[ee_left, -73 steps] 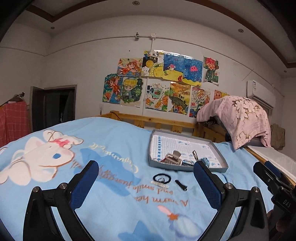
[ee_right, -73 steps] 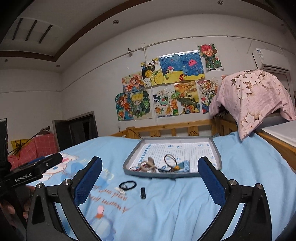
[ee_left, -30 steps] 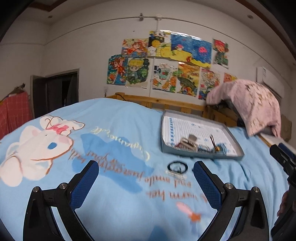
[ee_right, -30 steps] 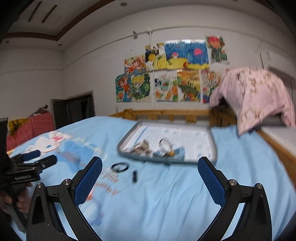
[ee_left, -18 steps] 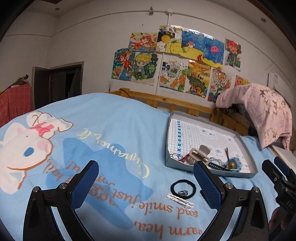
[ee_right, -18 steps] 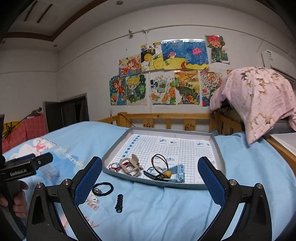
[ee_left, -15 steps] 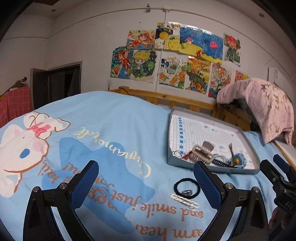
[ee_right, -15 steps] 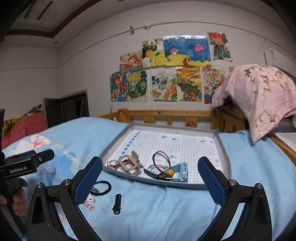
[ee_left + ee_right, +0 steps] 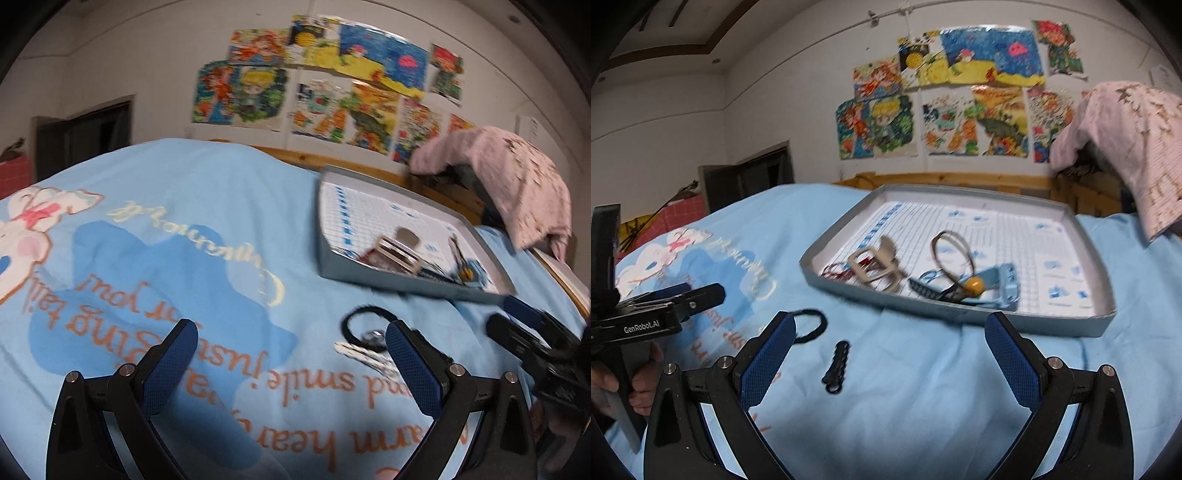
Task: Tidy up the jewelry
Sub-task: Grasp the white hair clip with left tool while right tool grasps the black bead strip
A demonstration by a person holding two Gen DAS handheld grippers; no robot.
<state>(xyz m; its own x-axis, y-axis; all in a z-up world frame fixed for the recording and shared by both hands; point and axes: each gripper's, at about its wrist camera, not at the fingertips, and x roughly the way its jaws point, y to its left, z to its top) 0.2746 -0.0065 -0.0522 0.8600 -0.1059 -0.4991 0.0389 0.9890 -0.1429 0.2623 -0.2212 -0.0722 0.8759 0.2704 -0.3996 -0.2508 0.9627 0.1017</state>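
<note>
right claw (image 9: 886, 354) is spread wide and empty, and the little black clip (image 9: 836, 367) sits on the bed just left of center between its fingers, long axis running near-to-far, so it's the closer one

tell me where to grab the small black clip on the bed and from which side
Grip the black clip across its narrow middle, coming down from above with the right gripper. It lies flat on the blue sheet, long axis running roughly away from the camera, so its thin width probably fits between the open jaws. It sits apart from the hair tie and tray, leaving room on both sides.
</note>
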